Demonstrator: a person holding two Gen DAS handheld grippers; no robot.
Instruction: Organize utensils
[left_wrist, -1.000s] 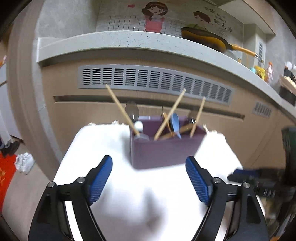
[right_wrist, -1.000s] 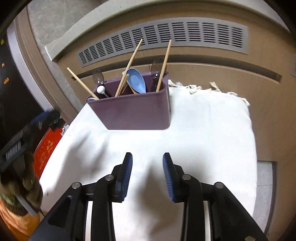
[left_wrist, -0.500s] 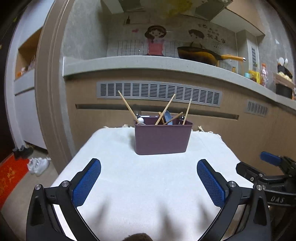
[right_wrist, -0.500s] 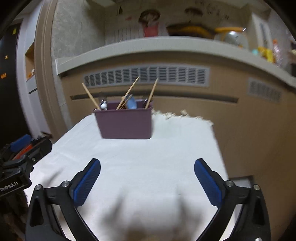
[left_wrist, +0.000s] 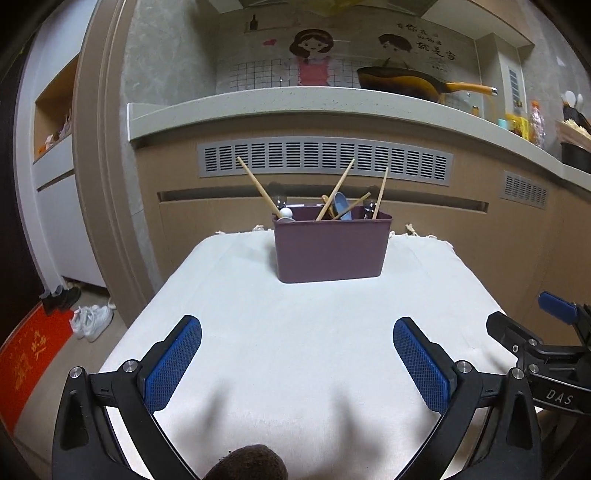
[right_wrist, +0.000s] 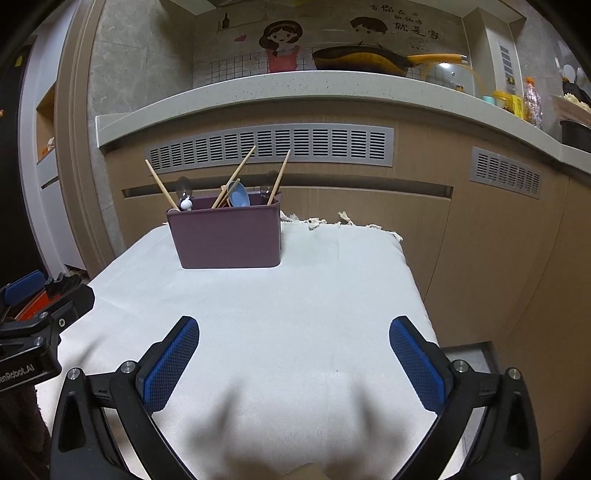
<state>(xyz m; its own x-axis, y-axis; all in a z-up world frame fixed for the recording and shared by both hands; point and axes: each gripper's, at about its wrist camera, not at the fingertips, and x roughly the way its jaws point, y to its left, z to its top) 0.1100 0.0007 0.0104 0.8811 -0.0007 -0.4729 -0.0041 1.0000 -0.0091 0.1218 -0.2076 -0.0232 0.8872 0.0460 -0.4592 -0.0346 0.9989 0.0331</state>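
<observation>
Both Tongs Pulled Back From Utensil Holder

Purple holder (left_wrist: 331, 248) of chopsticks (left_wrist: 334, 189) and spoons stands at the cloth-covered desk's (left_wrist: 295, 332) far edge. Left tongs (left_wrist: 297, 363) and right tongs (right_wrist: 294, 360) hover well short, spread wide, empty.

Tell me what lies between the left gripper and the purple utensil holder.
Only bare white cloth lies between the left gripper and the purple utensil holder; the left wrist view shows this.
</observation>
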